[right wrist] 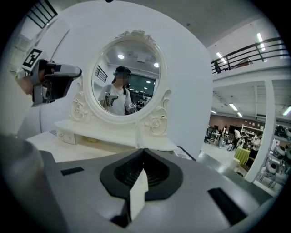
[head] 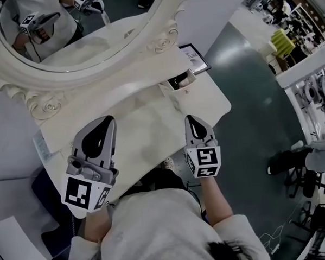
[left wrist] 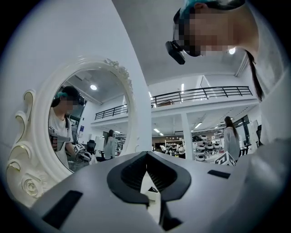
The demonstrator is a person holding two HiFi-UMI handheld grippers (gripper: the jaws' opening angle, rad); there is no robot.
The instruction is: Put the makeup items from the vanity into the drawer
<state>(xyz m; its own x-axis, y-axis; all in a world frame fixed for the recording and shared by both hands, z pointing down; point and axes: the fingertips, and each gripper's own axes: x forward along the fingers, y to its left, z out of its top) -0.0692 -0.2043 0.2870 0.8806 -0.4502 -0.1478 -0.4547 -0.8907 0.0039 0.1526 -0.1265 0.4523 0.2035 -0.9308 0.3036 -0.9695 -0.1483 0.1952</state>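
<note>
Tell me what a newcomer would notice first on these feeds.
The ornate white oval mirror fills the head view's upper left, reflecting the person and both grippers. Below it, the left gripper and right gripper hang shut and empty over the white vanity top. Right of the mirror's base, a small drawer stands open with something dark inside.
</note>
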